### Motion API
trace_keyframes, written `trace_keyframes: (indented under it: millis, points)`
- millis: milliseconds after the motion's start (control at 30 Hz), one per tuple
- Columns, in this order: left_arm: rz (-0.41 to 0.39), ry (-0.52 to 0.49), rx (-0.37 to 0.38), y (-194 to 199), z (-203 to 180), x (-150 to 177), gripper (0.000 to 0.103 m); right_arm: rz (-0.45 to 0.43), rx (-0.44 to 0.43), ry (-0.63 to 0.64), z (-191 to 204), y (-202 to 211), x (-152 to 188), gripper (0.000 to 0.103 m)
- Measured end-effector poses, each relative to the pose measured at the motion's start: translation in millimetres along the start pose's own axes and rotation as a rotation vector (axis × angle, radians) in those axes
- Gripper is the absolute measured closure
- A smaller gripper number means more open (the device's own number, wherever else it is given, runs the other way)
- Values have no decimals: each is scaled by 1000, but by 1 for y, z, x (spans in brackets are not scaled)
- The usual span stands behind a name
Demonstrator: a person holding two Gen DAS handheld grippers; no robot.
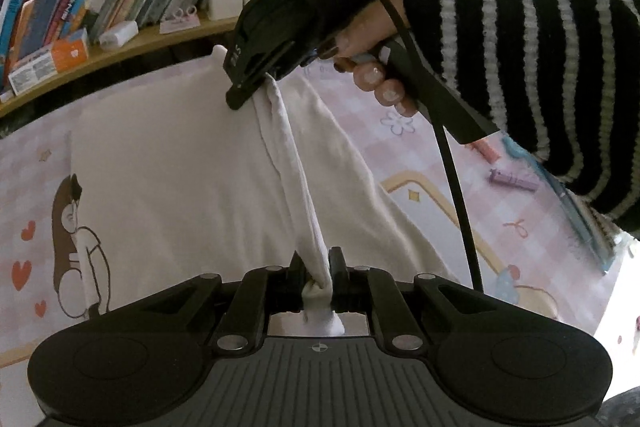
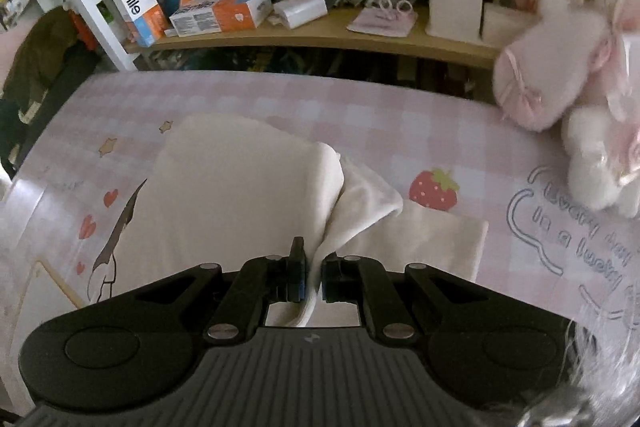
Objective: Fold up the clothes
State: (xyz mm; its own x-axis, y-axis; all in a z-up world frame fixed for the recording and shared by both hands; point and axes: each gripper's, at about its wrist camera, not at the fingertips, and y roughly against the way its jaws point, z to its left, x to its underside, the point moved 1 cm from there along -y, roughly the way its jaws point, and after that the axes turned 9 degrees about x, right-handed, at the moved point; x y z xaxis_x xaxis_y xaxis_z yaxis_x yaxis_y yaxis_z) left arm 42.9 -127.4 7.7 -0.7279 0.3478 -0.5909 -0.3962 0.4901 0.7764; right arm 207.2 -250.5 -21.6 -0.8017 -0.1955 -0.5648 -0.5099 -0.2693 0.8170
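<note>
A cream-white garment [image 1: 192,163] with a cartoon girl print lies on the pink checked table cover [image 1: 24,163]. My left gripper [image 1: 318,267] is shut on a bunched edge of it, which runs taut up to my right gripper [image 1: 256,87], also shut on the cloth and held in a hand with a striped sleeve. In the right wrist view my right gripper [image 2: 314,267] pinches a fold of the garment [image 2: 240,187] above the table cover [image 2: 400,123]; part of the cloth is folded over.
A wooden shelf [image 2: 320,31] with books, boxes and a white holder runs along the far edge. A pink plush toy [image 2: 560,87] sits at the right. Pens and a book [image 1: 580,211] lie on the table to the right.
</note>
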Motion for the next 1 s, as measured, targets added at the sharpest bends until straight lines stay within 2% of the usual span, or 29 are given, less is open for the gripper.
trace_keyframes:
  millis: [100, 233, 333, 400, 467, 667, 833, 1000]
  points:
    - [13, -19, -27, -3, -5, -3, 93, -8, -26, -30, -9, 1, 1, 91]
    - [37, -16, -47, -10, -7, -4, 93, -11, -49, -126, -29, 0, 4, 80]
    - [60, -11, -50, -11, -15, 2, 90, 9, -64, -207, -43, -9, 8, 78]
    - [72, -16, -56, -13, -19, 6, 90, 10, -67, -250, -50, -13, 10, 78]
    - [70, -35, -61, -14, -20, 9, 94, 6, -80, -281, -56, -15, 11, 95]
    - [48, -70, -113, -5, -25, 12, 97, -61, -130, -194, -41, 4, -1, 96]
    - [-28, -132, -146, 26, -39, 7, 98, -128, -156, -177, -34, 23, -10, 96]
    - [-117, -163, -155, 63, -54, -7, 98, -250, -226, -186, -35, 64, -20, 96]
